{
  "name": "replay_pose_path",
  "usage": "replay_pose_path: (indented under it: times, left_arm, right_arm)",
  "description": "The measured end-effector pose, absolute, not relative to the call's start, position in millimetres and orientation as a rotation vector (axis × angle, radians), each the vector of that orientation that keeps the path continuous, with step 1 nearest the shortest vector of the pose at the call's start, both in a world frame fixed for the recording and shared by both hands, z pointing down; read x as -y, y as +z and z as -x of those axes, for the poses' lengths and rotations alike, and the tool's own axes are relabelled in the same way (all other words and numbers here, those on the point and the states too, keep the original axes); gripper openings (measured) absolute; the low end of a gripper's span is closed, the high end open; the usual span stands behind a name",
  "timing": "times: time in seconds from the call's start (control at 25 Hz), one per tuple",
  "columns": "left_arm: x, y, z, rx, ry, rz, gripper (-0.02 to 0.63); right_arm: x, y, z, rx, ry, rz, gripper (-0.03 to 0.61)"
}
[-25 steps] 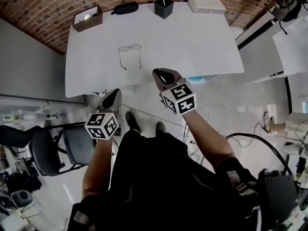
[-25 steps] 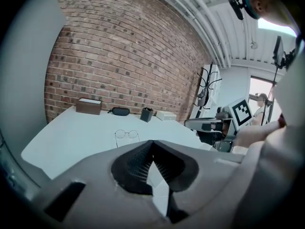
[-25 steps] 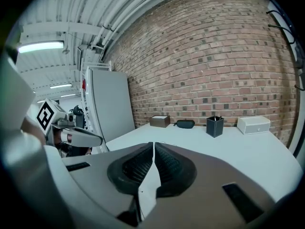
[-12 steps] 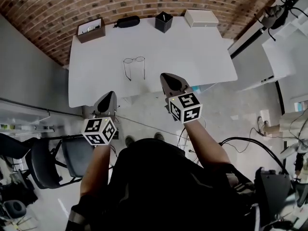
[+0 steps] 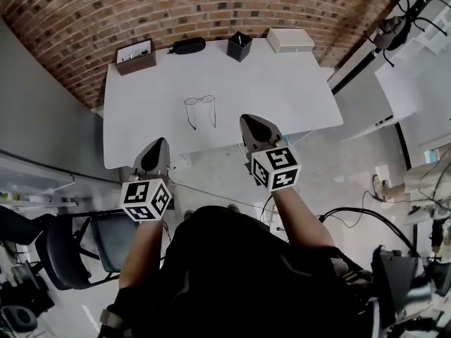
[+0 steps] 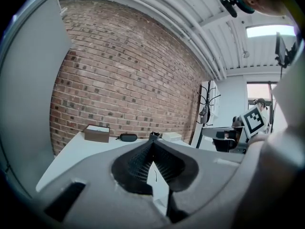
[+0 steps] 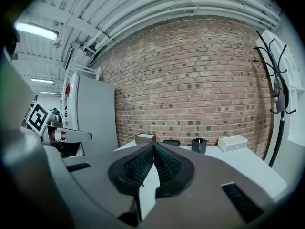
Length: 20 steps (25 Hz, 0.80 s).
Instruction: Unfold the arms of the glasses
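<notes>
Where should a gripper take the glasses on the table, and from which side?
Probably one temple arm, near its hinge, coming from the near edge of the table. The glasses lie with lenses away from the person and both thin arms pointing back toward the shut right gripper, so its jaws must open, then close across the wire.

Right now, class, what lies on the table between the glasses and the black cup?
Nothing: the head view shows bare table between glasses and black cup.

White tabletop (image 5: 282, 90) under a red-brown brick wall (image 5: 84, 13) with pale mortar. At the tabletop's 11 o'clock is a brown box (image 5: 135, 56), toward 12 a black case (image 5: 188, 45) and black cup (image 5: 239, 46), and at 1 a white box (image 5: 289, 40). The glasses (image 5: 201, 108) are thin and dark-rimmed. The left hand-held gripper (image 5: 159, 144) and right hand-held gripper (image 5: 246, 120) are grey, with black-and-white square-patterned cubes.
</notes>
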<state>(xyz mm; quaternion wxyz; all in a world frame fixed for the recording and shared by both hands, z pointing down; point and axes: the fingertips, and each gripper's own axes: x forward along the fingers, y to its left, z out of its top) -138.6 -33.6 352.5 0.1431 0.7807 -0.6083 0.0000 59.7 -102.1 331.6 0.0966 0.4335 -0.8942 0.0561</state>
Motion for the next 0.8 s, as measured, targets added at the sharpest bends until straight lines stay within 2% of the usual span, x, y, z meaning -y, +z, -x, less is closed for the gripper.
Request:
replay_pose_path:
  times: [0.8]
  left_arm:
    - [18, 347, 147, 1.805, -0.038, -2.215, 0.009]
  right_arm:
    - [89, 322, -57, 2.651, 0.141, -1.291, 0.008]
